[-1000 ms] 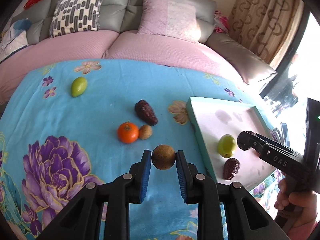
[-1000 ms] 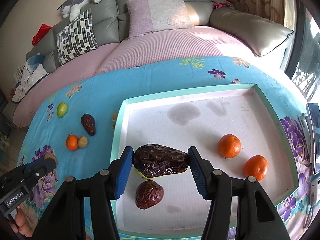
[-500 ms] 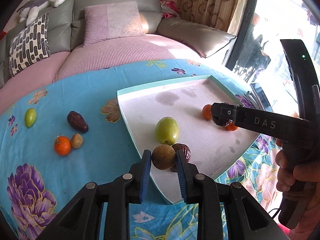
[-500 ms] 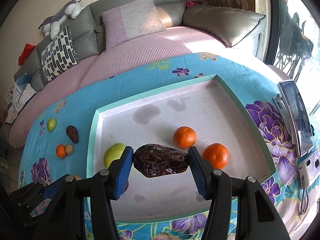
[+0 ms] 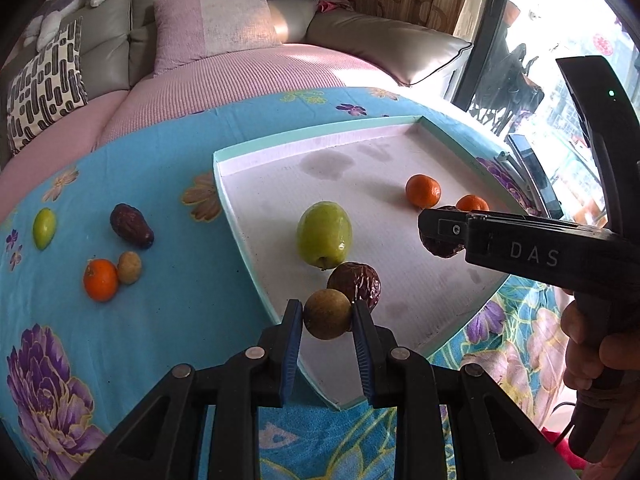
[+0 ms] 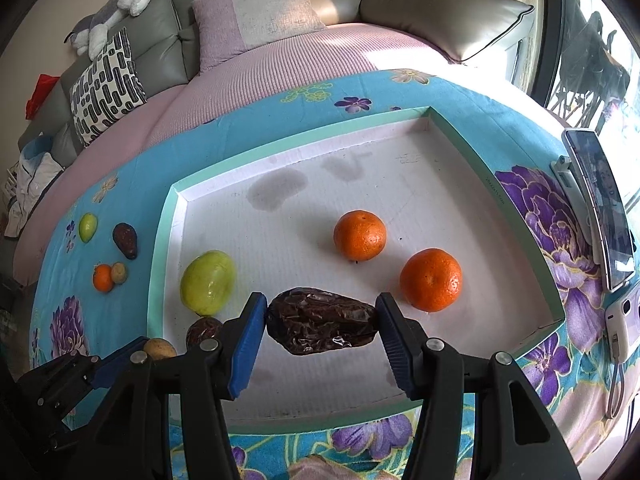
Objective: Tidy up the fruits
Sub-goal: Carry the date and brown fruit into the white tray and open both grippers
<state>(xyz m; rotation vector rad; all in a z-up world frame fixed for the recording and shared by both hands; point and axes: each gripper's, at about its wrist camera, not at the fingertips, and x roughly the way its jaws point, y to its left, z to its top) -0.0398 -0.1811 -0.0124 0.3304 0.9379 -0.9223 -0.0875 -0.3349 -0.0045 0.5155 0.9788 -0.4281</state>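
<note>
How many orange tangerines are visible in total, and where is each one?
3. Two tangerines lie in the tray: one mid-tray, one nearer its right wall. A third lies on the cloth, touching a small brown fruit.

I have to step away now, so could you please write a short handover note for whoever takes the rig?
Left gripper: shut on a round brown fruit, at the tray's near-left rim.
Right gripper: shut on a dark date, over the tray.
In the tray: green fruit, two oranges, one date.
Left on the cloth: green fruit, date, orange, small brown fruit.
</note>
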